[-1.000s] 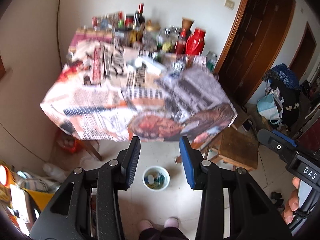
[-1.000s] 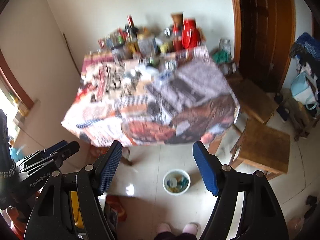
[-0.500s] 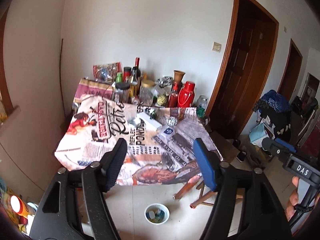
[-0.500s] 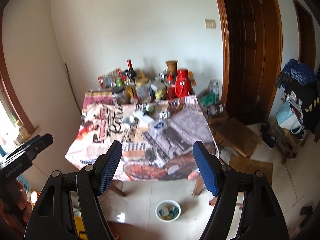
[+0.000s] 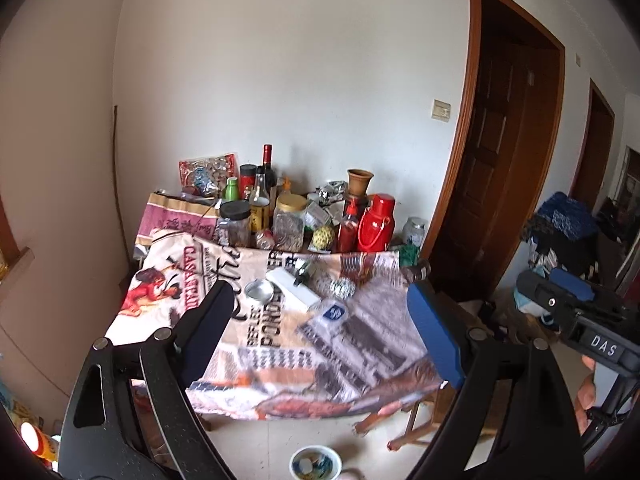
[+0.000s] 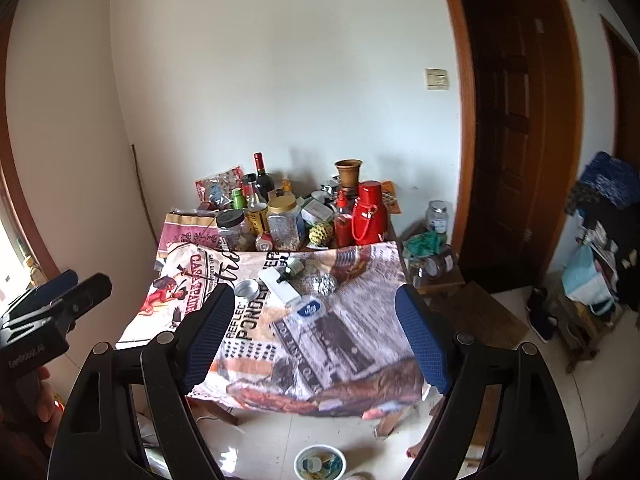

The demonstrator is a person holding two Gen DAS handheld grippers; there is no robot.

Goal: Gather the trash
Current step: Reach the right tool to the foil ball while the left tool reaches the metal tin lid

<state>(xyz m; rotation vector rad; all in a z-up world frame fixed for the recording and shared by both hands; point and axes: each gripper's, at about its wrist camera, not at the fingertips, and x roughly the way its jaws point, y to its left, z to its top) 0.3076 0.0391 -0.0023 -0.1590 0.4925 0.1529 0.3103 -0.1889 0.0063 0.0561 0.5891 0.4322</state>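
A table with a printed cloth (image 5: 340, 344) (image 6: 320, 340) carries loose trash: a crumpled foil ball (image 5: 342, 288) (image 6: 322, 283), a round tin lid (image 5: 258, 291) (image 6: 247, 289), a white box (image 5: 294, 292) (image 6: 279, 286) and a flattened clear bottle with a blue label (image 5: 332, 314) (image 6: 308, 309). A small white bin (image 5: 316, 464) (image 6: 320, 462) with trash inside stands on the floor in front. My left gripper (image 5: 320, 336) and right gripper (image 6: 316, 336) are both open and empty, held above the table's near edge.
Jars, bottles and a red thermos (image 5: 376, 224) (image 6: 368, 218) crowd the table's far side by the wall. Wooden stools (image 6: 476, 312) stand to the right, near a dark wooden door (image 6: 512, 120). A pile of bags and clothes (image 6: 604, 248) sits at far right.
Both grippers have lifted and tilted up from the floor view towards the table. The left jaws have opened wider. The right jaws stayed open.
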